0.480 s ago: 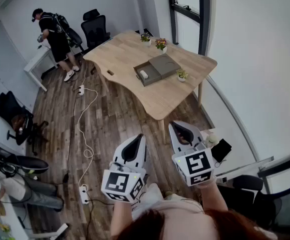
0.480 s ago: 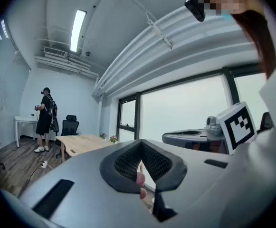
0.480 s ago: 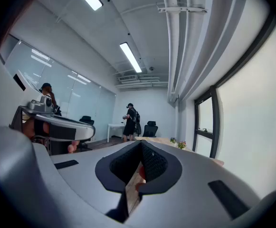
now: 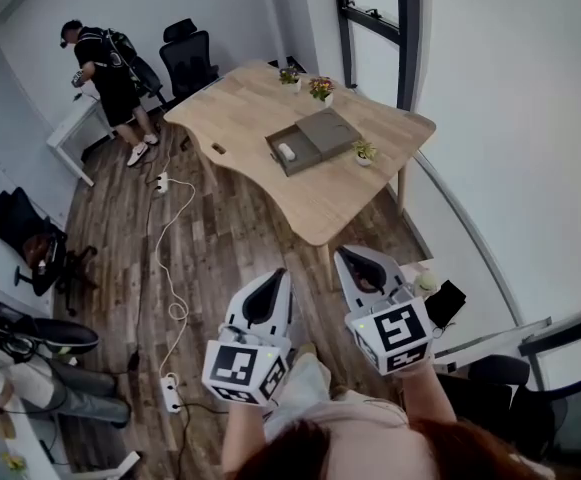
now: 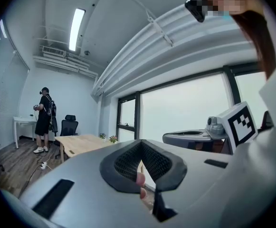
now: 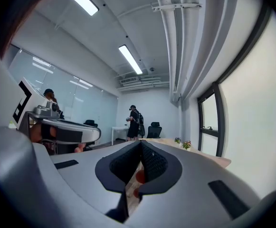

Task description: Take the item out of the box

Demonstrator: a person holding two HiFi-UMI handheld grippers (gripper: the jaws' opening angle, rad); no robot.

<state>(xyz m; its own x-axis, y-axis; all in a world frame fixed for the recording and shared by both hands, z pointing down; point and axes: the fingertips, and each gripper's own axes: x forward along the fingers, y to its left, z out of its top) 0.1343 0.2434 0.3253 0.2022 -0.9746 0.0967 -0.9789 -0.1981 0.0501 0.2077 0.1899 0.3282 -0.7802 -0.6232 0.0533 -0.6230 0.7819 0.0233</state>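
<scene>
Left gripper [image 4: 273, 276] and right gripper [image 4: 347, 253]: jaws together, nothing gripped, above floor [image 4: 232, 243], well short of table [image 4: 322, 204] edge; box [image 4: 322, 131] with item [image 4: 287, 150] mid-table.

One wooden table [image 4: 300, 203] right now, on it one open box [image 4: 332, 131], one white item [image 4: 286, 150] inside, three potted plants [image 4: 322, 88], beyond the table one person [image 4: 105, 68] standing.

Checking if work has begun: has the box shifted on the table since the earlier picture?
No. The box lies where it was on the table, beside the small plant.
</scene>
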